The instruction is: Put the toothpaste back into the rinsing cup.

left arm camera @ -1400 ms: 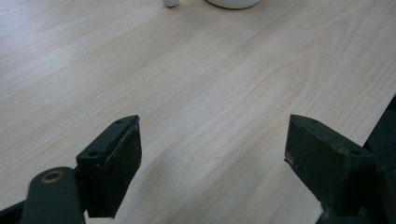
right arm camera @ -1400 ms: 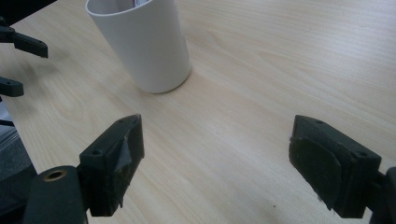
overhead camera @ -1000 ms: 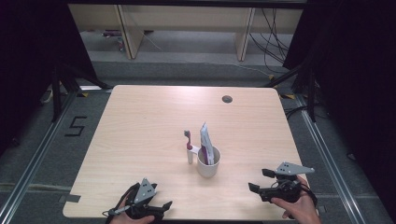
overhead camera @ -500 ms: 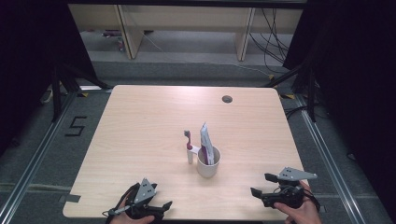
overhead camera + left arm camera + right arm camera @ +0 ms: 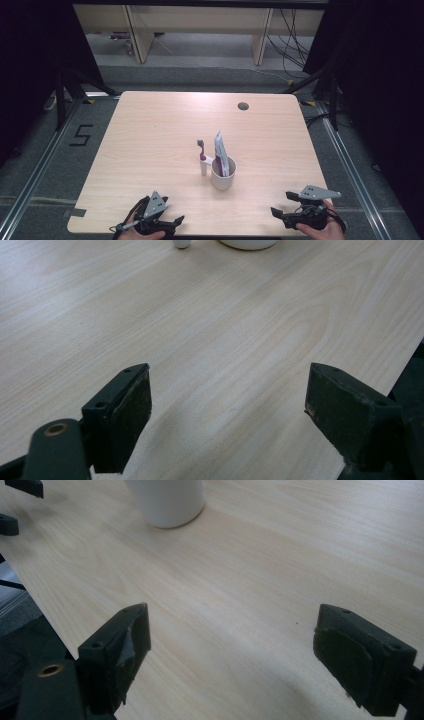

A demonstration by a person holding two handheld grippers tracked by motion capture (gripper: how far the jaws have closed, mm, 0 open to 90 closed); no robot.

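Both the left gripper [image 5: 176,220] and right gripper [image 5: 275,212] are held wide open, empty, at the near table edge. The white ceramic cup [image 5: 223,175] (with a tube inside) seems untouched; a reach forward would be called for.

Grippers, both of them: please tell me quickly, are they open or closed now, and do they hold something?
Left gripper: open, holding nothing, above the table.
Right gripper: open, holding nothing, apart from the white cup.

Even overhead light brightens the table [image 5: 150,150], its surroundings falling into darkness; the white cup [image 5: 222,175] casts faint shadow, while close black jaws blur softly.
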